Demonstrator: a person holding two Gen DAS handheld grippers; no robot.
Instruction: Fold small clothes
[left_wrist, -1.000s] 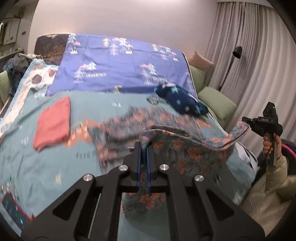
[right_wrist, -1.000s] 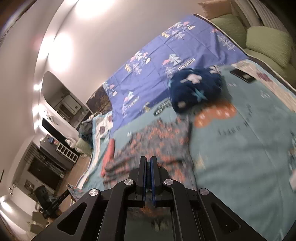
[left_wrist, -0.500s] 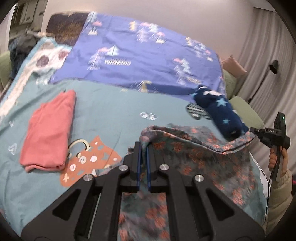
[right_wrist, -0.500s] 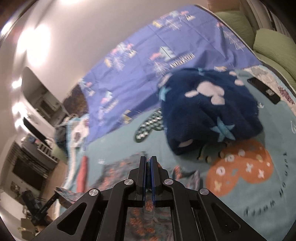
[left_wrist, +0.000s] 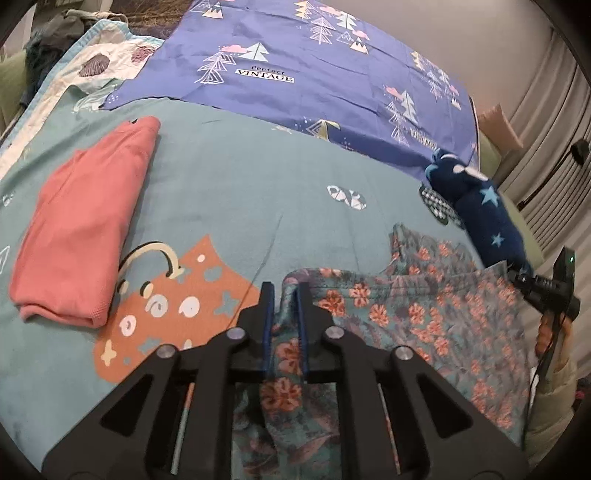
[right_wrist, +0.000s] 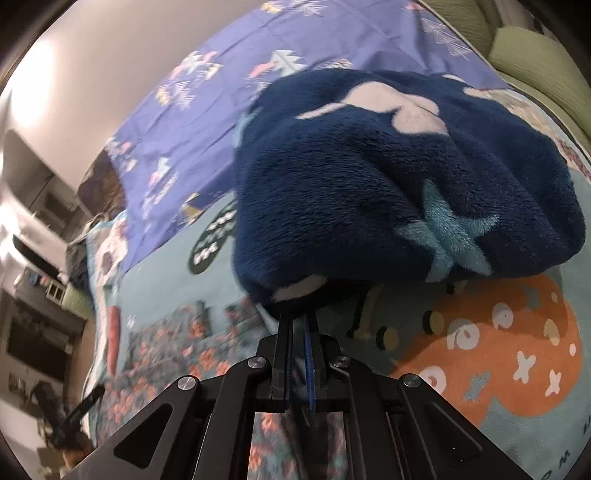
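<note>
Left gripper (left_wrist: 283, 291) is easing its jaws apart with the floral garment's (left_wrist: 436, 325) edge between them, cloth spread lower right on the teal bedspread (left_wrist: 240, 192). Right gripper (right_wrist: 298, 321) opens too, floral fabric between its jaws, fingertips against the navy fleece bundle (right_wrist: 388, 177).

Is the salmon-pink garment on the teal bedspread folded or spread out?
Folded: the salmon-pink garment lies as a compact rectangle with stacked layered edges at its near end.
</note>
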